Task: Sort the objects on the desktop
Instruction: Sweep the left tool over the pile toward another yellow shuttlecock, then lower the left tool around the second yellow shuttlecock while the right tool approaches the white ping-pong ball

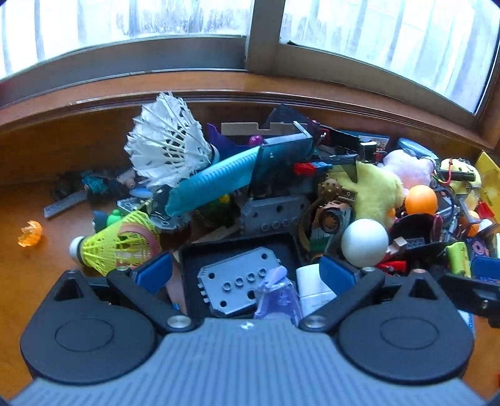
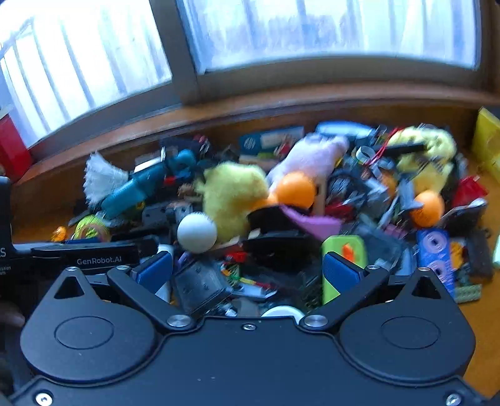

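Clutter: desktop objects lay heaped on the wooden worktop (image 1: 28, 281), piled against the ledge under the window (image 1: 156, 18).
Left gripper (image 1: 247, 271): jaws stood wide apart and held nothing — blue pads (image 1: 156, 270) hung over a black tray (image 1: 190, 259).
In the tray: a grey studded plate (image 1: 237, 284), a pale purple clip-like piece (image 1: 275, 293) and a white cylinder (image 1: 312, 287) just beside it.
Left of the tray: a yellow plastic shuttlecock (image 1: 115, 242) on its side, touching the heap; an orange translucent bit (image 1: 30, 232) lay well apart on bare wood.
Behind the tray: a white feather shuttlecock (image 1: 165, 140) resting against a ribbed teal tube (image 1: 212, 184); a grey holed block (image 1: 272, 212) between tube and tray.
Right of the tray: a white ball (image 1: 364, 242) near the right pad, a yellow plush toy (image 1: 375, 187) behind it, then an orange ball (image 1: 420, 200) and a pink plush (image 1: 406, 168).
Right gripper (image 2: 247, 271): jaws likewise spread wide, empty — view blurred.
Under the right gripper: a dark grey plate (image 2: 200, 287), tilted, and small mixed parts I could not tell apart.
Near its right pad: a green and orange item (image 2: 343, 250), kind unclear.
Beyond: a second orange ball (image 2: 426, 207) and a blue patterned piece (image 2: 436, 250) at the heap's right side.
Far right edge: a yellow box (image 2: 487, 140) against the ledge.
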